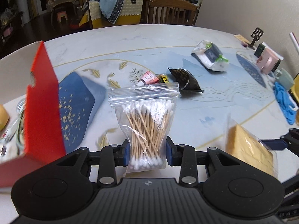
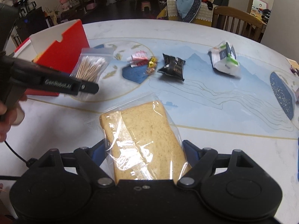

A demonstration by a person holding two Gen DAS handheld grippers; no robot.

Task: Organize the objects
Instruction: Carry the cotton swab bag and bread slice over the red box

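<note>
In the left wrist view a clear zip bag of cotton swabs (image 1: 147, 123) stands upright between the blue pads of my left gripper (image 1: 147, 147), which is shut on its lower half above the table. The same swab bag (image 2: 91, 65) shows in the right wrist view, held beside the open red box (image 2: 69, 56) by the left gripper (image 2: 87, 87). My right gripper (image 2: 145, 149) is shut on a plastic-wrapped slice of bread (image 2: 142, 136), lifted off the table. That bread (image 1: 248, 147) appears at the lower right of the left view.
On the patterned tablecloth (image 2: 205, 100) lie a pink tube (image 2: 138, 57), small candies (image 2: 152, 63), a black snack packet (image 2: 172, 66) and a white wipes pack (image 2: 224, 57). Blue gloves (image 1: 284, 100) and a mug (image 1: 284, 78) sit at the right edge. A wooden chair (image 1: 172, 11) stands behind.
</note>
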